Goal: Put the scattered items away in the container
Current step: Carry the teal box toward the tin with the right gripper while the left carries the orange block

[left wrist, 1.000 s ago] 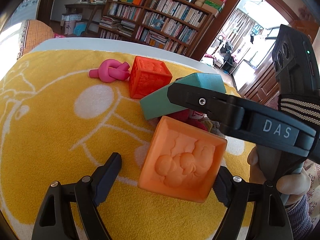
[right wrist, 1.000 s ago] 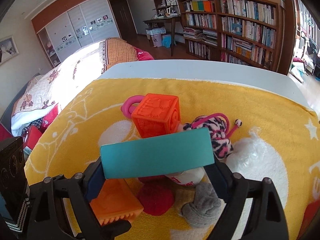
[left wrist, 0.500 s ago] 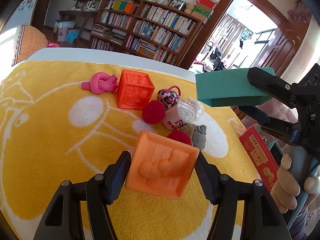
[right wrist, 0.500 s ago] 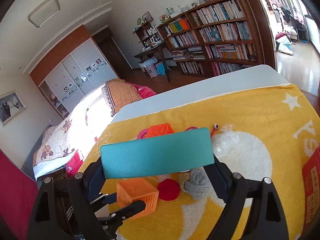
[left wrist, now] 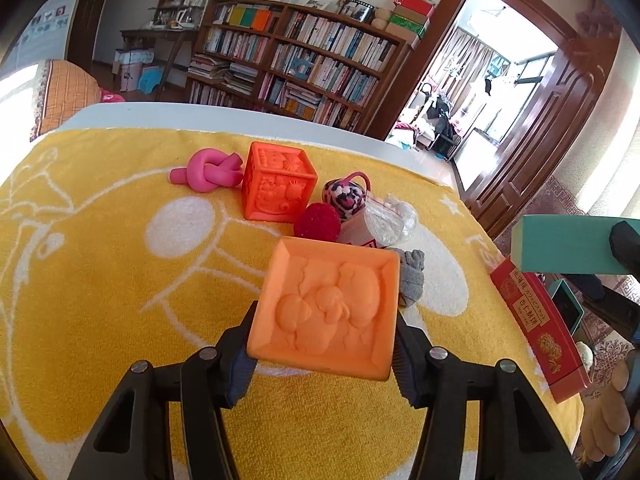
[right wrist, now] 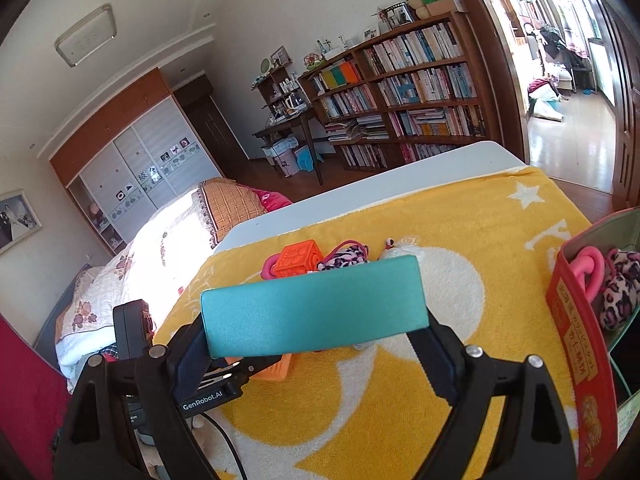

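Observation:
An orange embossed block [left wrist: 328, 304] sits on the yellow towel [left wrist: 100, 280] between the fingers of my left gripper [left wrist: 324, 348]. Its jaws are closing and both pads touch the block's sides. My right gripper [right wrist: 312, 332] is shut on a teal foam block [right wrist: 316, 304] and holds it in the air above the towel. In the left wrist view the teal block [left wrist: 568, 244] hangs at the right edge, over the red box [left wrist: 536, 320]. The red box [right wrist: 576, 344] is open, with a pink knot [right wrist: 588, 268] and a leopard plush [right wrist: 616, 292] inside.
On the towel beyond the orange block lie a pink knot [left wrist: 206, 170], a red-orange cube [left wrist: 278, 186], a leopard plush [left wrist: 344, 198], a red ball [left wrist: 318, 222], a plastic-wrapped cup [left wrist: 380, 224] and a grey sock [left wrist: 412, 276]. A hand [left wrist: 608, 412] shows at the lower right.
The left jaws have closed in from wide apart onto the orange block. The right gripper has carried the teal block up and off to the right, toward the red box.

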Demonstrator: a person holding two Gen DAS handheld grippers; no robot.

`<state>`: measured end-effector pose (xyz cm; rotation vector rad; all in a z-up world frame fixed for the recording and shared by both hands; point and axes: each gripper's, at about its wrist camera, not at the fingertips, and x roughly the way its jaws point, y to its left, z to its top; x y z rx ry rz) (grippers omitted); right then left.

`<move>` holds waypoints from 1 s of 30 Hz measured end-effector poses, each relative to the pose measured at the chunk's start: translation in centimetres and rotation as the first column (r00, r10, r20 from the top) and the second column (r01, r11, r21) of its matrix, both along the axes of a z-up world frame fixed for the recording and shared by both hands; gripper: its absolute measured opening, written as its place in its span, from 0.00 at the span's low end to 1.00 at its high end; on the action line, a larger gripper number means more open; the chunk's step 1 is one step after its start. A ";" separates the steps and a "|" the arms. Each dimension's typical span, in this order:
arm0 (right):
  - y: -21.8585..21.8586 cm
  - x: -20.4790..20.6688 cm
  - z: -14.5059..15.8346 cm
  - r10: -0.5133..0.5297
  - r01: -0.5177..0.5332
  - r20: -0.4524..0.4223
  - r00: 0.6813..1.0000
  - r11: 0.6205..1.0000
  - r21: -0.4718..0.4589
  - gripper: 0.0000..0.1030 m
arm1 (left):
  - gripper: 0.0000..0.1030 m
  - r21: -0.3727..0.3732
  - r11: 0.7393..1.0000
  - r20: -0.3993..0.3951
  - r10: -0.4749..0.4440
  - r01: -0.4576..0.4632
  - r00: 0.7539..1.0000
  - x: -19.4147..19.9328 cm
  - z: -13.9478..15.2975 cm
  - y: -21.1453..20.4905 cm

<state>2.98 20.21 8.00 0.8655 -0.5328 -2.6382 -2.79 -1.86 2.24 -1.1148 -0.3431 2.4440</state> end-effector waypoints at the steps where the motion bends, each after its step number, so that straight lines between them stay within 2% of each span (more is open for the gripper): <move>1: 0.3 0.5 0.2 -0.009 0.009 -0.008 1.000 1.000 -0.002 0.88 | 0.52 0.007 1.000 0.002 0.003 -0.003 1.000 0.0 0.1 -0.2; 4: 1.5 2.1 0.9 -0.046 0.046 -0.029 0.999 0.999 -0.008 0.88 | 0.52 0.054 0.999 0.012 0.002 -0.003 1.000 0.1 0.5 -0.6; 13: 7.0 6.9 2.7 -0.206 0.205 -0.078 0.975 0.979 -0.016 0.88 | 0.52 0.059 0.998 -0.048 -0.033 0.036 0.998 2.0 3.3 1.2; 21: 14.6 10.0 4.8 -0.410 0.406 -0.111 0.905 0.912 -0.058 0.88 | 0.52 0.038 0.991 -0.085 -0.121 0.125 0.989 3.3 5.3 5.6; 27: 20.0 9.9 4.7 -0.506 0.496 -0.068 0.860 0.859 -0.129 0.88 | 0.52 0.027 0.984 -0.094 -0.170 0.173 0.981 4.1 6.0 8.4; 30: 21.7 8.7 4.2 -0.523 0.514 -0.034 0.852 0.846 -0.140 0.88 | 0.52 0.023 0.982 -0.093 -0.184 0.187 0.979 4.4 6.2 9.2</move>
